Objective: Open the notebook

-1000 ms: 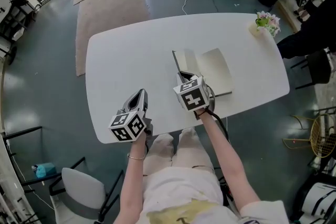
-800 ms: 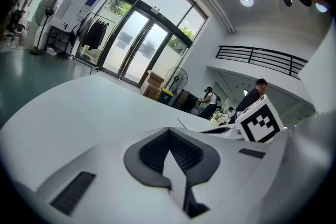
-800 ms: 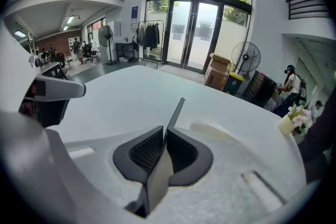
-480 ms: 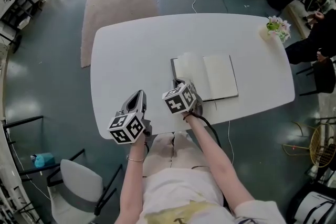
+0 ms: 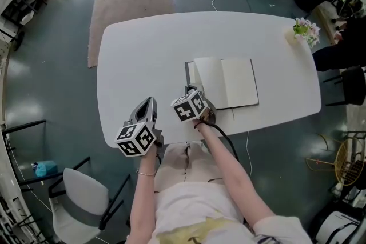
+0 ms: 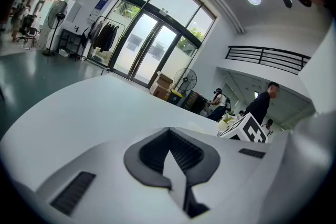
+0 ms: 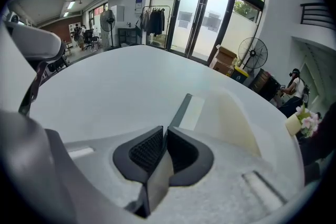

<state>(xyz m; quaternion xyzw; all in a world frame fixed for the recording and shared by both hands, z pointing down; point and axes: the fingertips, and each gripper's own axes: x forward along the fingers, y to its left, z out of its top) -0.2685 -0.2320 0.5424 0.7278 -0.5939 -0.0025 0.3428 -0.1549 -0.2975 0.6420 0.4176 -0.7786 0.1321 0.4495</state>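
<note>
Right gripper view alone shows right fingers [image 7: 148, 153] pinching notebook cover [image 7: 181, 109], left fingers [image 6: 154, 150] closed

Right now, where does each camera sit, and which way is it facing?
Head view: on the person's head, looking steeply down at the table and open notebook; both forearms, lap, left tool and right tool show.
Left gripper view: rides the left tool, facing across the table toward glass doors; its shut jaws show.
Right gripper view: rides the right tool, facing the notebook, whose cover its jaws pinch.
Shared: both gripper views see the glass doors.
</note>
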